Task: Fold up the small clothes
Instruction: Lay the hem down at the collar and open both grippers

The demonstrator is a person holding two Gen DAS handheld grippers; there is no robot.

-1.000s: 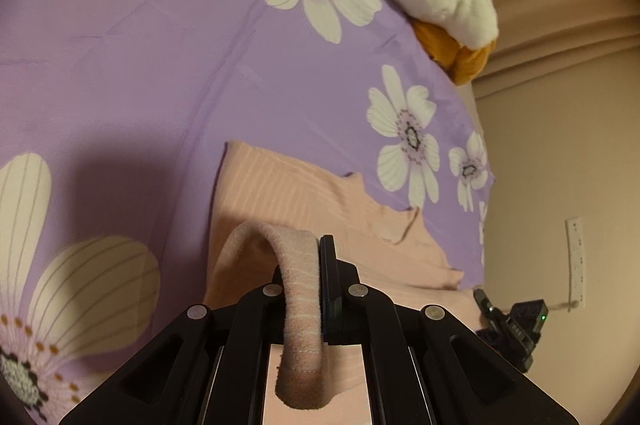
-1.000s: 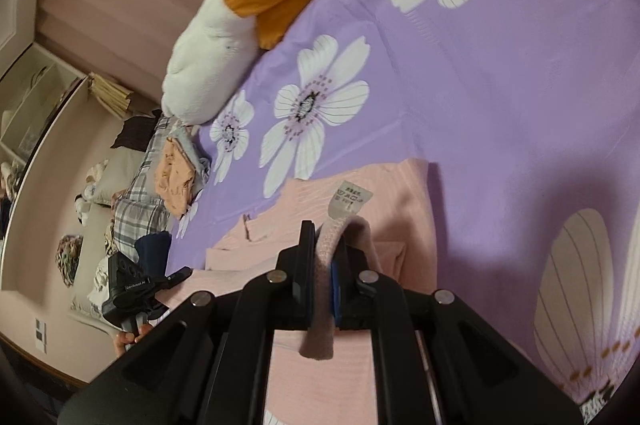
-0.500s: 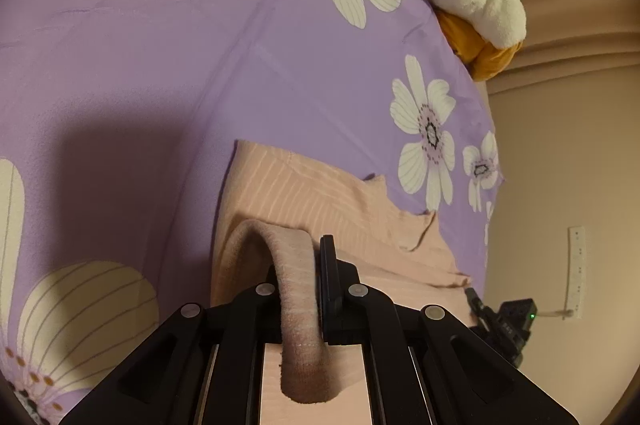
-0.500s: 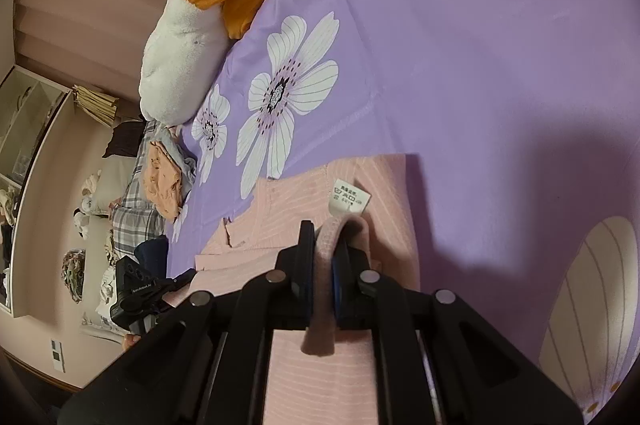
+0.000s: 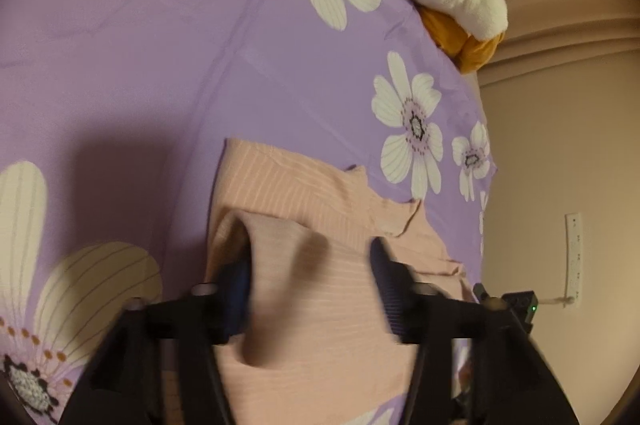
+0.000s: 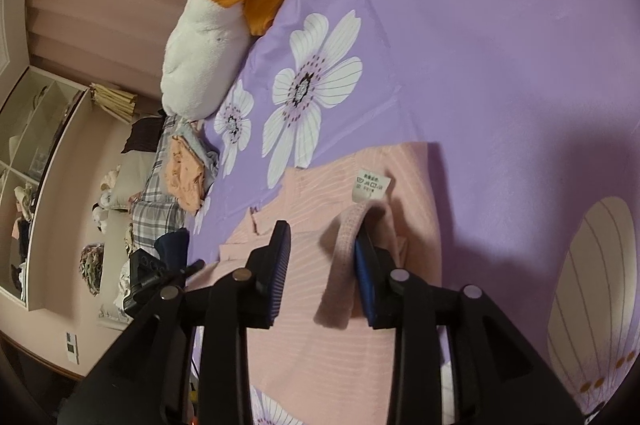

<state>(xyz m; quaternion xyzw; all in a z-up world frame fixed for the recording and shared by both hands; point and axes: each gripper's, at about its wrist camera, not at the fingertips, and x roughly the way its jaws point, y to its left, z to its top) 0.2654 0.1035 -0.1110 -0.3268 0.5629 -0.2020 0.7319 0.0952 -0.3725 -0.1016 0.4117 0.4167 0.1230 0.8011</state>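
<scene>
While both grippers' jaws are opening around the pink garment (image 5: 320, 305) on the bed (image 5: 140, 45), a white plush toy (image 6: 200, 45) lies well beyond.

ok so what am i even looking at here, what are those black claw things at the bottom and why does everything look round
Those black claws are two hand-held grippers; a person holds one in each hand. Each carries a wide-angle camera looking along its fingers, which bends the picture into a circle. One picture comes from the left gripper, the other from the right gripper. Both look down on a purple flowered bedsheet with a pink striped garment lying on it, partly folded, its care label showing. Both grippers' jaws are opening, so the folded edge of the garment still sits between the fingers but is no longer pinched. At the bed's far end lies a white and orange plush toy.
</scene>
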